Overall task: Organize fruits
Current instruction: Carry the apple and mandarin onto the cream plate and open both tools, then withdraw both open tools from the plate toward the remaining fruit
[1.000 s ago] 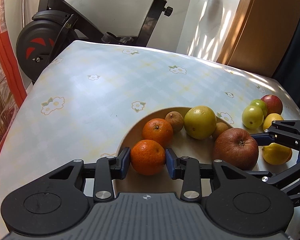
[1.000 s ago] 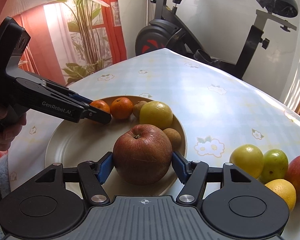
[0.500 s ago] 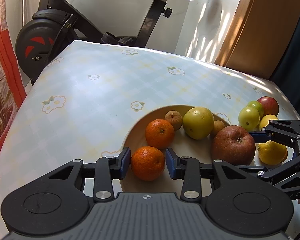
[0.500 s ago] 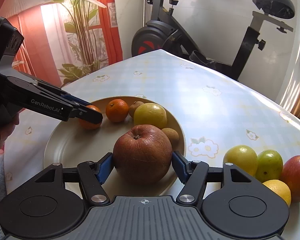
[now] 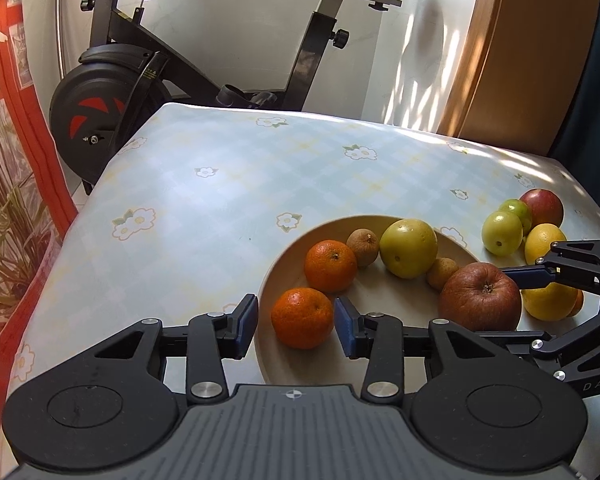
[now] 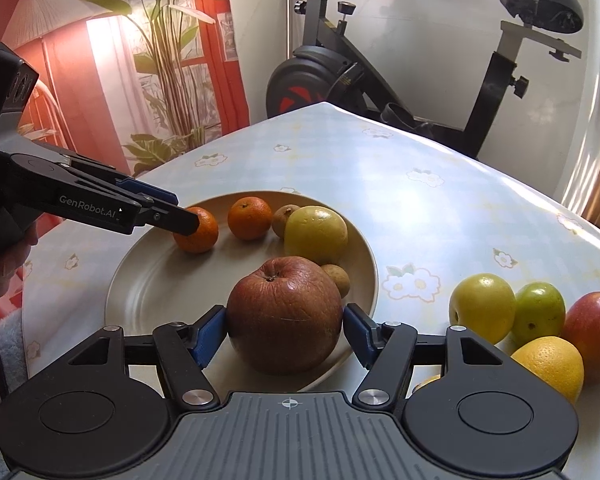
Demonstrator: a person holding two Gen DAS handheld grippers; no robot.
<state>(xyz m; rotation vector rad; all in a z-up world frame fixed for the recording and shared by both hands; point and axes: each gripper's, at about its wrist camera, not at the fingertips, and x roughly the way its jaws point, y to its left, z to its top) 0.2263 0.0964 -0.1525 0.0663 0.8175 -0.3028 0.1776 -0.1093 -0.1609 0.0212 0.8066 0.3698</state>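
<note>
A cream plate point(image 5: 384, 302) point(image 6: 148, 288) holds two oranges, a yellow-green fruit point(image 5: 409, 247), two small brown fruits and a wrinkled red apple point(image 5: 480, 297) point(image 6: 284, 316). My left gripper point(image 5: 296, 320) is open, its pads a little off each side of the near orange point(image 5: 302, 317) point(image 6: 198, 230), which rests on the plate. My right gripper point(image 6: 286, 330) has its pads against the red apple, which sits at the plate's near edge. The second orange point(image 5: 331, 266) point(image 6: 250, 218) lies beside it.
Loose fruits lie on the floral tablecloth point(image 5: 228, 200) right of the plate: a yellow-green fruit point(image 6: 482, 307), a green one point(image 6: 539, 312), a red apple point(image 6: 594, 336) and a yellow citrus point(image 6: 548, 368). An exercise bike point(image 5: 112, 100) stands behind the table, plants to the left.
My left gripper has opened off the near orange and drawn back a little; the orange stays on the plate. The right gripper stays on the red apple.
</note>
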